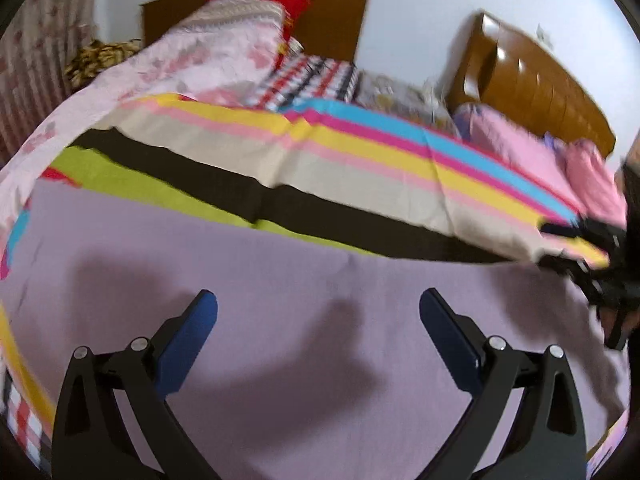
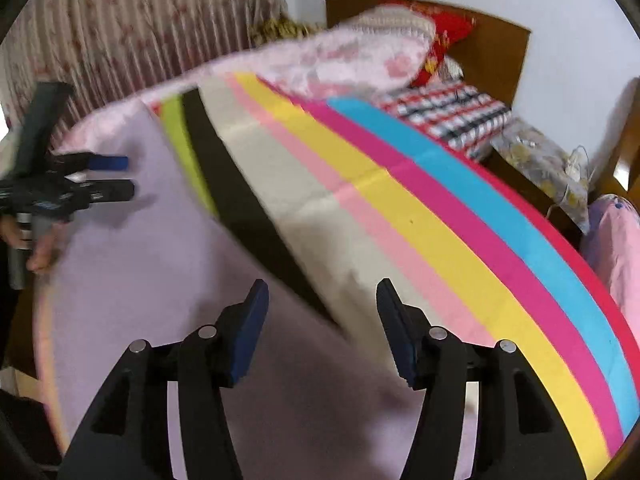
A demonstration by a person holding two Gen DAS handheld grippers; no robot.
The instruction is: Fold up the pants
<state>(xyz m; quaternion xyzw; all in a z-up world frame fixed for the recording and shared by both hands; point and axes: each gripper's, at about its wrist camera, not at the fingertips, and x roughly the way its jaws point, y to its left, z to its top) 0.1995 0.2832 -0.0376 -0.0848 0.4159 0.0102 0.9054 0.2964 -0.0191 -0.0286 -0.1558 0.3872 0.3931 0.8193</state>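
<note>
The pants (image 1: pixel 280 264) are a pale lilac cloth lying flat on the bed, and they fill the lower half of the left wrist view. My left gripper (image 1: pixel 318 300) hovers just above them, jaws wide open with nothing between the blue pads. In the right wrist view the pants (image 2: pixel 132 280) cover the lower left. My right gripper (image 2: pixel 322 288) stands open over their right edge, where the lilac meets the striped sheet (image 2: pixel 440 240); its pads hold nothing. The left gripper (image 2: pixel 124 177) shows at the far left in a hand. The right gripper (image 1: pixel 596 256) is a dark blur at the right edge.
A striped sheet (image 1: pixel 360 168) in black, beige, yellow, pink and blue covers the bed beyond the pants. A pink floral quilt (image 1: pixel 192 60) and pillows (image 2: pixel 444 116) are piled by the wooden headboard (image 1: pixel 332 24). A curtain (image 2: pixel 140 32) hangs at the left and a wooden cabinet (image 1: pixel 532 84) stands at the right.
</note>
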